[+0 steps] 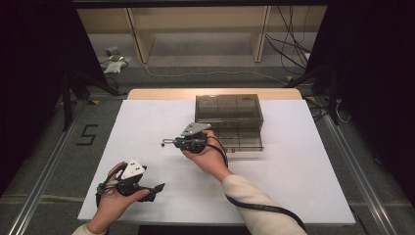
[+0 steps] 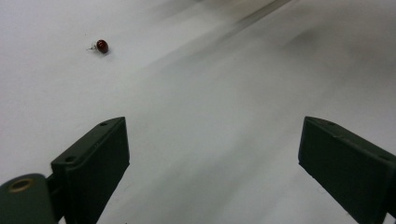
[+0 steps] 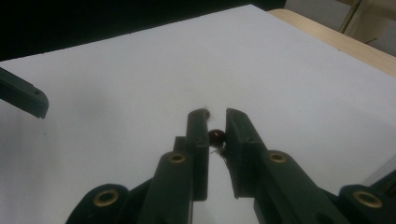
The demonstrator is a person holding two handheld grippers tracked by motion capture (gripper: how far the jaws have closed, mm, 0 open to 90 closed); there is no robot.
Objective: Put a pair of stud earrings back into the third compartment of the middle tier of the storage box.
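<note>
One smoky compartment box [image 1: 229,115] beside right gripper [image 1: 166,143]

A single mark can be read: a dark figure "5" [image 1: 87,134] on the grey floor [image 1: 44,147], left of the desk [image 1: 147,122]. No other text or label is legible.

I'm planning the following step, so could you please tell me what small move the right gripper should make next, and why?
Probably carry it toward the smoky transparent plastic compartment box just beyond the hand. The right gripper has its fingers closed on a small dark red round bead with a thin metal pin, held above the white table sheet. A second, similar dark red bead lies on the sheet ahead of the open left gripper.
</note>
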